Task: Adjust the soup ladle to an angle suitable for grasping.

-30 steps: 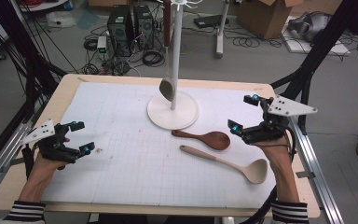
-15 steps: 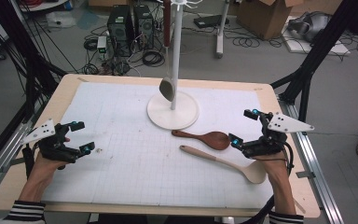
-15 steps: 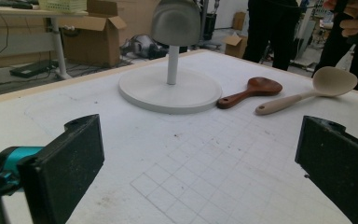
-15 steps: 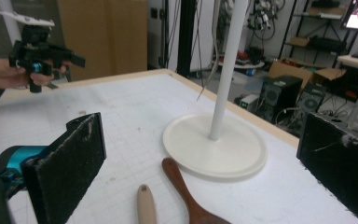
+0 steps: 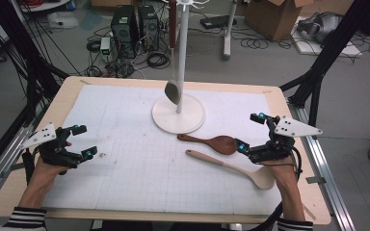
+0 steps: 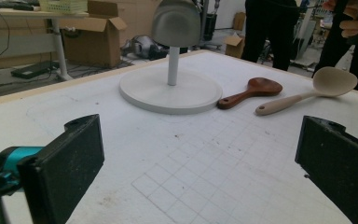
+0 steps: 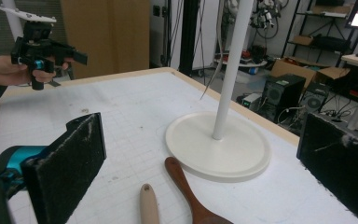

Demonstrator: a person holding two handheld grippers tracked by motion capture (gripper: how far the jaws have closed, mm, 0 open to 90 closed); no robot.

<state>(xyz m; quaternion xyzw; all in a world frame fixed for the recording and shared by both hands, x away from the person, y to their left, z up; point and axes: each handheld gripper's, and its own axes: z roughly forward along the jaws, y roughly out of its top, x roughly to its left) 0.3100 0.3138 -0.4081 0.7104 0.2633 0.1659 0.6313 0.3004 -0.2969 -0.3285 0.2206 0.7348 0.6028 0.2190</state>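
White gridded mat (image 5: 125,168) on a wooden table (image 5: 72,84) — cluttered workshop floor beyond — both grippers' jaws spread.

High view looks down; both low tongs views share the stand (image 5: 178,115)

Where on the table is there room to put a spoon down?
The broad bare mat between the left gripper and the white stand base is free. It is crowded near the right gripper, where the dark wooden spoon and the pale wooden spoon lie side by side.
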